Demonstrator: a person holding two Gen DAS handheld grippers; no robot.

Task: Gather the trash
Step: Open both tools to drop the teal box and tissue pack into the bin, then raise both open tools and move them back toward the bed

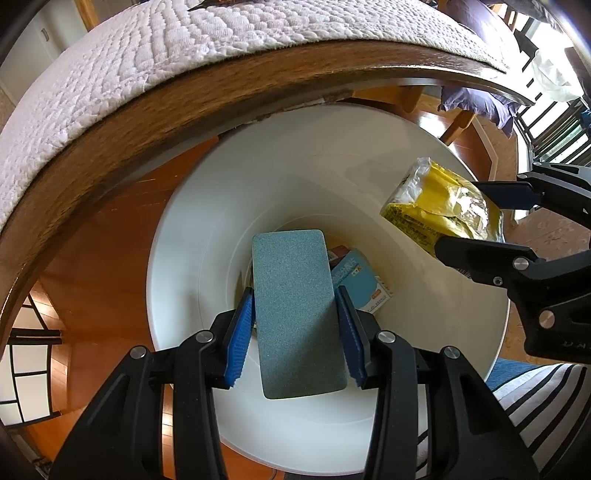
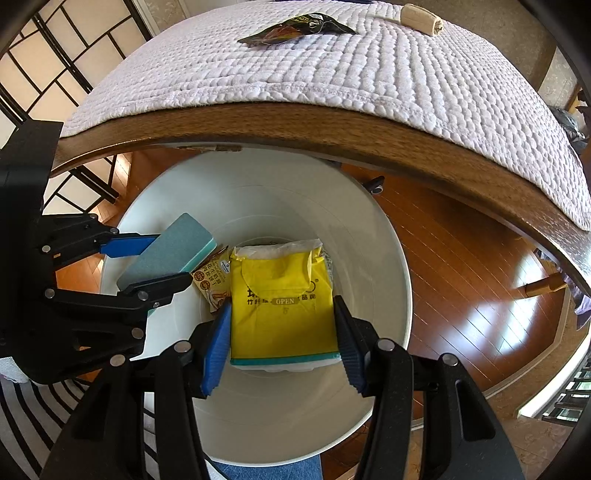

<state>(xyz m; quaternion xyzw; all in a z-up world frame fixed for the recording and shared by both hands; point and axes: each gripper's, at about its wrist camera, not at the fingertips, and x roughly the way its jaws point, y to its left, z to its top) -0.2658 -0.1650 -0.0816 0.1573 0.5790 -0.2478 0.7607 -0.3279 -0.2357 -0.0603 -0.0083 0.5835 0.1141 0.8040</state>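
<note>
Beside the quilted table (image 2: pixel 332 74), the white bin (image 1: pixel 461 332) is already holding some packets; you are clamping a green sponge (image 1: pixel 295 306) in the left gripper (image 1: pixel 295 328) and a yellow packet (image 2: pixel 280 302) in the right gripper (image 2: pixel 282 332) above it, while a dark wrapper (image 2: pixel 295 27) is waiting on the table.

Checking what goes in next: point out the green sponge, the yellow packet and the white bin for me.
green sponge (image 1: pixel 299 314): left wrist view, middle of its flat top face.
yellow packet (image 2: pixel 282 314): right wrist view, centre of its printed front.
white bin (image 2: pixel 384 258): right wrist view, bare inner wall on the right.
</note>
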